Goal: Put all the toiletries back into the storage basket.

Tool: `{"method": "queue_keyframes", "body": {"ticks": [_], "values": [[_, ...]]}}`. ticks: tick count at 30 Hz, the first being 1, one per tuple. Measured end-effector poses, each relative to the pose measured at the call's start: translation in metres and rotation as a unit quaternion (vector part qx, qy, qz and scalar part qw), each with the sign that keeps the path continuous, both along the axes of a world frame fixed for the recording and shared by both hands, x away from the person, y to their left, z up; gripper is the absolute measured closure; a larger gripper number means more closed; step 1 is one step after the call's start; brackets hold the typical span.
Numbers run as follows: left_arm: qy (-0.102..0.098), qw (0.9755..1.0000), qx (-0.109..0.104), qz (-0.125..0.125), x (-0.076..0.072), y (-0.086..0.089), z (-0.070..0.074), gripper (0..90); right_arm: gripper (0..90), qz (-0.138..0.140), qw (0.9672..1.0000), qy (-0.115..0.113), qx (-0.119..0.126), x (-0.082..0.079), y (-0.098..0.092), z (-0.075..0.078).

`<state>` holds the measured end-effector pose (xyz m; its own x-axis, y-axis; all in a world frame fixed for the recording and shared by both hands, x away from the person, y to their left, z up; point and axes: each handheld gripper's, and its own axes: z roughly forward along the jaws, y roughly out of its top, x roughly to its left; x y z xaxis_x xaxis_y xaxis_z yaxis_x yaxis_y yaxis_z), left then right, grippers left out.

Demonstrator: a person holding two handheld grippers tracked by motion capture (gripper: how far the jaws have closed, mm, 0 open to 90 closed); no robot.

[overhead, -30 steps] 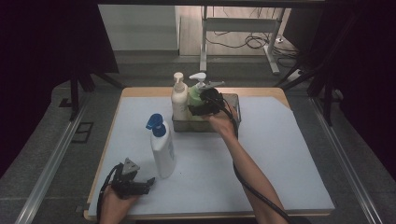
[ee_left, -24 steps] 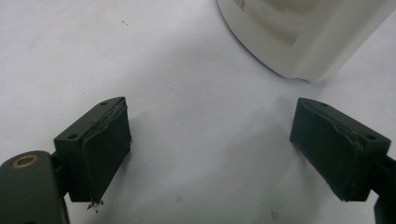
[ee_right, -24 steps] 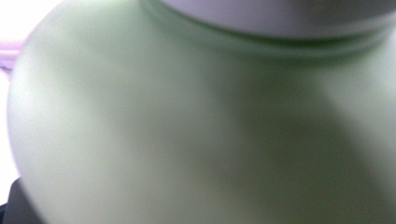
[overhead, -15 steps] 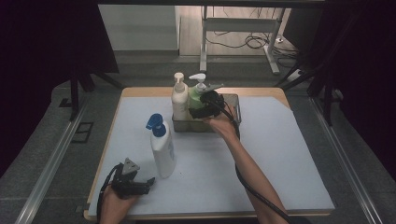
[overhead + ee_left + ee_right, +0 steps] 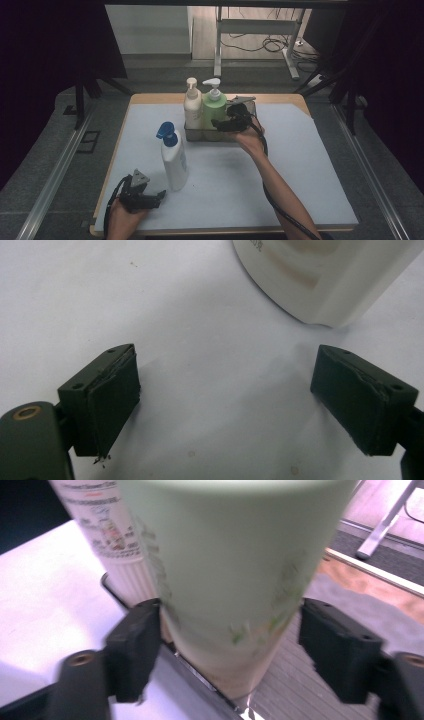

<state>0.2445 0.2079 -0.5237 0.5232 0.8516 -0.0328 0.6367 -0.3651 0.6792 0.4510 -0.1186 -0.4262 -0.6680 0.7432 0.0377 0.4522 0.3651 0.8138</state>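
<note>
My right gripper (image 5: 220,123) is up at the grey tray (image 5: 194,136) at the back of the desk (image 5: 300,165), its fingers on either side of the green pump bottle (image 5: 214,112) that stands in the tray beside a cream pump bottle (image 5: 192,107). From above my hand hides the fingers; the right gripper view shows them clearly: the green bottle (image 5: 225,570) sits between my two fingers (image 5: 134,645), which have just been closing, the left one at the bottle's side, the right one a sliver off.

My left gripper (image 5: 150,199) rests at the desk's near left edge, just short of a white spray bottle (image 5: 173,162) with a blue head. In the left gripper view its fingers (image 5: 107,395) stand wide apart over bare white desk, the spray bottle's base (image 5: 320,275) ahead.
</note>
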Motion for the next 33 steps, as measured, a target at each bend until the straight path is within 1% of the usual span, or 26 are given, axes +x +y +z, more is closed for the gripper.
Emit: {"method": "queue_keyframes", "body": {"ticks": [5, 8, 11, 13, 16, 19, 20, 24, 28, 31, 33], "values": [[0.000, 1.0000, 0.000, 0.000, 0.000, 0.000, 0.000, 12.2, 39.5, 0.004, 0.9999, 0.001, 0.013, -0.005, -0.020, 0.001], [0.000, 1.0000, 0.000, 0.000, 0.000, 0.000, 0.000, 12.2, 47.5, -0.008, 0.9997, 0.008, 0.021, -0.003, -0.033, 0.000], [0.000, 1.0000, 0.000, 0.000, 0.000, 0.000, 0.000, 12.2, 56.4, -0.029, 0.9992, 0.013, 0.025, 0.001, -0.041, -0.002], [0.000, 1.0000, 0.000, 0.000, 0.000, 0.000, 0.000, 12.2, 62.1, -0.042, 0.9988, 0.013, 0.023, 0.005, -0.042, -0.004], [0.000, 1.0000, 0.000, 0.000, 0.000, 0.000, 0.000, 12.2, 74.3, -0.062, 0.9979, 0.018, 0.003, 0.011, -0.040, -0.009], [0.000, 1.0000, 0.000, 0.000, 0.000, 0.000, 0.000, 12.2, 83.7, -0.073, 0.9971, 0.024, -0.002, 0.018, -0.036, -0.015], [0.000, 1.0000, 0.000, 0.000, 0.000, 0.000, 0.000, 12.2, 85.1, -0.079, 0.9965, 0.027, -0.007, 0.020, -0.034, -0.017], [0.000, 1.0000, 0.000, 0.000, 0.000, 0.000, 0.000, 12.2, 87.1, -0.085, 0.9956, 0.034, -0.020, 0.028, -0.026, -0.024], [0.000, 1.0000, 0.000, 0.000, 0.000, 0.000, 0.000, 12.2, 87.2, -0.086, 0.9953, 0.039, -0.023, 0.031, -0.018, -0.029], [0.000, 1.0000, 0.000, 0.000, 0.000, 0.000, 0.000, 12.2, 87.2, -0.080, 0.9955, 0.044, -0.028, 0.032, -0.014, -0.032], [0.000, 1.0000, 0.000, 0.000, 0.000, 0.000, 0.000, 12.2, 88.9, -0.079, 0.9955, 0.046, -0.028, 0.033, -0.011, -0.034]]}}
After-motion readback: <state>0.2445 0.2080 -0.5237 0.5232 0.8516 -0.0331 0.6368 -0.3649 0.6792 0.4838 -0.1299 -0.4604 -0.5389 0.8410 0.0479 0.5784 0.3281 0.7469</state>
